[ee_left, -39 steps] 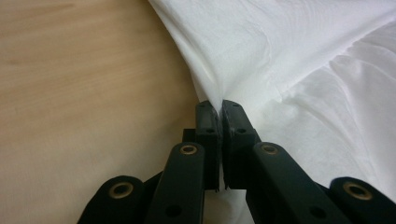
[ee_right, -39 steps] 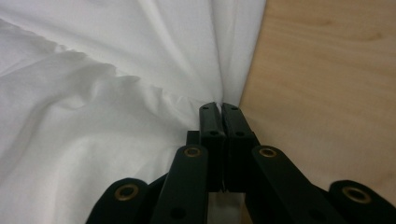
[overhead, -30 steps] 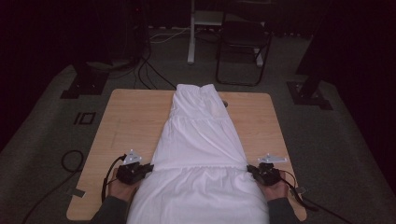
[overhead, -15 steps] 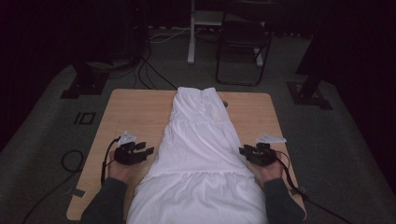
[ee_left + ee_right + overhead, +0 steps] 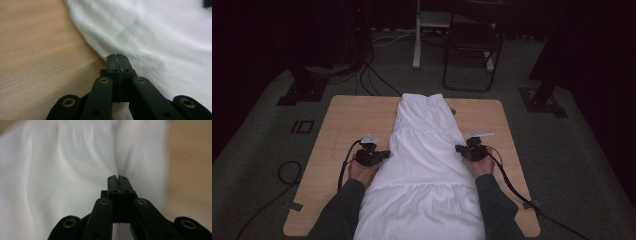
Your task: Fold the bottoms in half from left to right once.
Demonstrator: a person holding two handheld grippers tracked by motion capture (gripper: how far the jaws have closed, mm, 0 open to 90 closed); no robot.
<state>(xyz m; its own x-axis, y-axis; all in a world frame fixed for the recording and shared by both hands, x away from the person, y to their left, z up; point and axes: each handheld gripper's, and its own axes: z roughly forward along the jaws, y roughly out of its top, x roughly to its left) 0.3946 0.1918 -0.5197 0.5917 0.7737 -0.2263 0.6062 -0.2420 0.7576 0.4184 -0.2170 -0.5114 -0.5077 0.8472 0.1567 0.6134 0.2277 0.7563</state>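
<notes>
We see one light wooden table [image 5: 357,115] with rounded corners standing on grey carpet in a dark room; beyond its far edge stand one black folding chair [image 5: 472,55] and one white stand leg [image 5: 416,35], with black cables [image 5: 372,75] trailing across the floor. We read no brand, label or writing anywhere. One white garment [image 5: 424,165] lies lengthwise along the middle of the table, its near end hanging over the edge nearest the person, its narrower far end short of the far edge. We count two grippers, one at each long edge of the garment, about midway along the table. The left gripper [image 5: 383,154] has its jaws pressed together on the cloth's edge [image 5: 110,53], having just closed. The right gripper [image 5: 460,148] likewise pinches a raised fold [image 5: 117,171] of the fabric, its jaws having just closed.
</notes>
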